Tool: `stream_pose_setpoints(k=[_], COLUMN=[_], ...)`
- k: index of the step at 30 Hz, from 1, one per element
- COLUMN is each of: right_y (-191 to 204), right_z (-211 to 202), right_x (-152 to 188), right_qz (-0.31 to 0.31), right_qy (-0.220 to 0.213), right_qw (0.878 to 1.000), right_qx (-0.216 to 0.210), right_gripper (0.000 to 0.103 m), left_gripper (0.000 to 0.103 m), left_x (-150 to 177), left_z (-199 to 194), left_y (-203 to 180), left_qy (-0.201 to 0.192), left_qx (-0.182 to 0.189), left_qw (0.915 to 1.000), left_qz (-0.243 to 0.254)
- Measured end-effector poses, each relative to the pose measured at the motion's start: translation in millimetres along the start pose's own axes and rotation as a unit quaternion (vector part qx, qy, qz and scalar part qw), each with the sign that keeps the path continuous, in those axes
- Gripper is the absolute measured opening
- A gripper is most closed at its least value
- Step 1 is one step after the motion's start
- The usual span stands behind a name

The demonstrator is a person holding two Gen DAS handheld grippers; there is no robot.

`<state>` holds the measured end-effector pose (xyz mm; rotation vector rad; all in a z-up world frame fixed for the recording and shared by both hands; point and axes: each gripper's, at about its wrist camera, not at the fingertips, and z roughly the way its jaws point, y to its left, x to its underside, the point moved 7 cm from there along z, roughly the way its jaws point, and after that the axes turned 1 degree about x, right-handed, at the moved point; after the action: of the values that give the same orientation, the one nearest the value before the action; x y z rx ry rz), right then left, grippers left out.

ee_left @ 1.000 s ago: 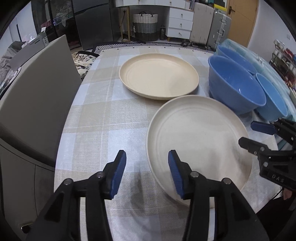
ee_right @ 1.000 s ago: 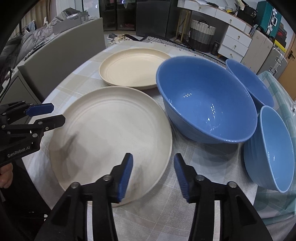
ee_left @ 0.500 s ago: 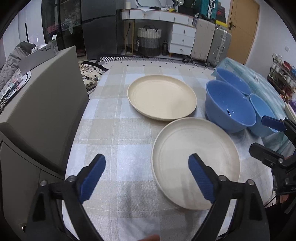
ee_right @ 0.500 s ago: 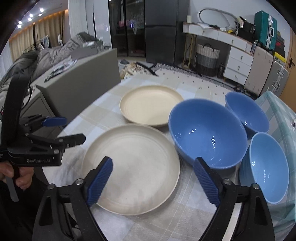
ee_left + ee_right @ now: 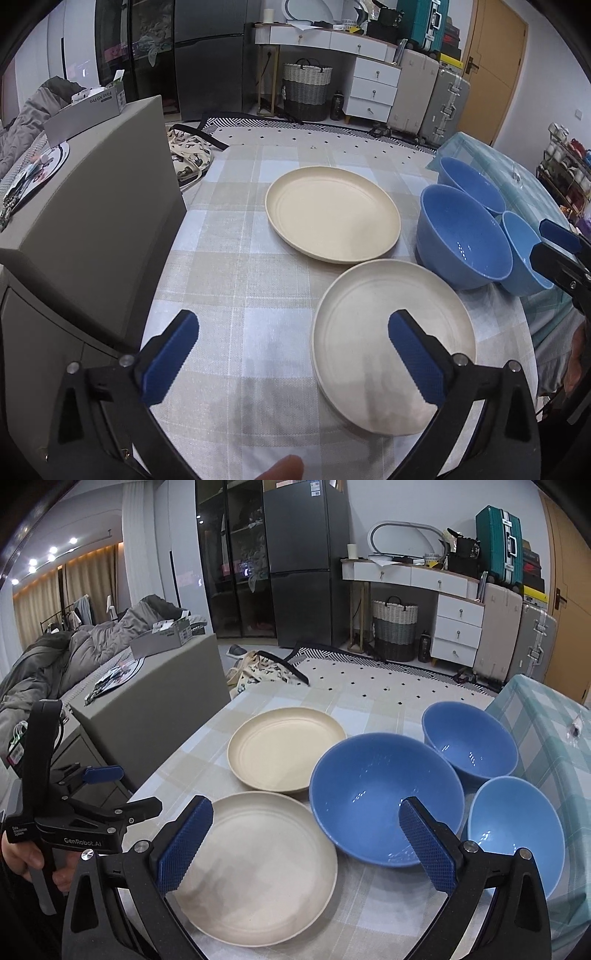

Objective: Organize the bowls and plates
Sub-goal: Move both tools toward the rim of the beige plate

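Both jaws spread wide, nothing gripped: the left hand-held gripper (image 5: 293, 334) hangs over the checked desk (image 5: 236, 258), low in frame, and the right hand-held gripper (image 5: 306, 821) matches it. The near plate (image 5: 258, 866) sits bottom centre, the far plate (image 5: 286, 747) just behind, and three blue bowls (image 5: 386, 799) cluster at right.

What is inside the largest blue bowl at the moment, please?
The largest blue bowl looks empty: only glossy blue glaze with light reflections shows. The right claw hangs open in front of it, and one of its fingers covers a small part of the bowl's near inner wall.
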<state>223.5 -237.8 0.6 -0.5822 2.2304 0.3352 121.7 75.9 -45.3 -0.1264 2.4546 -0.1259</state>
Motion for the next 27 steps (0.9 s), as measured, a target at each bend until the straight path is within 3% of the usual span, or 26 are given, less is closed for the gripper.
stream_pose_setpoints(k=[11, 16, 27], right_y=[-21.6, -28.1, -28.0], right_z=[4.2, 13.7, 34.8], right_x=[-27.4, -35.1, -47.7], right_qz=[0.025, 0.03, 0.031], right_qy=[-0.008, -0.004, 0.003], right_qw=[1.0, 0.999, 0.999], right_qx=[0.014, 0.018, 0.01], right_gripper=[0.102, 0.102, 0.102], left_gripper=[0.103, 0.103, 0.103], left_x=[-20.7, -30.6, -46.4], left_z=[7.7, 6.8, 22.5], left_y=[-1.1, 4.6, 10.7], left_qy=[-0.013, -0.037, -0.009], left_qx=[-0.007, -0.013, -0.009], left_qw=[0.9999, 0.9991, 0.9995], left_qz=[-0.001, -0.016, -0.031])
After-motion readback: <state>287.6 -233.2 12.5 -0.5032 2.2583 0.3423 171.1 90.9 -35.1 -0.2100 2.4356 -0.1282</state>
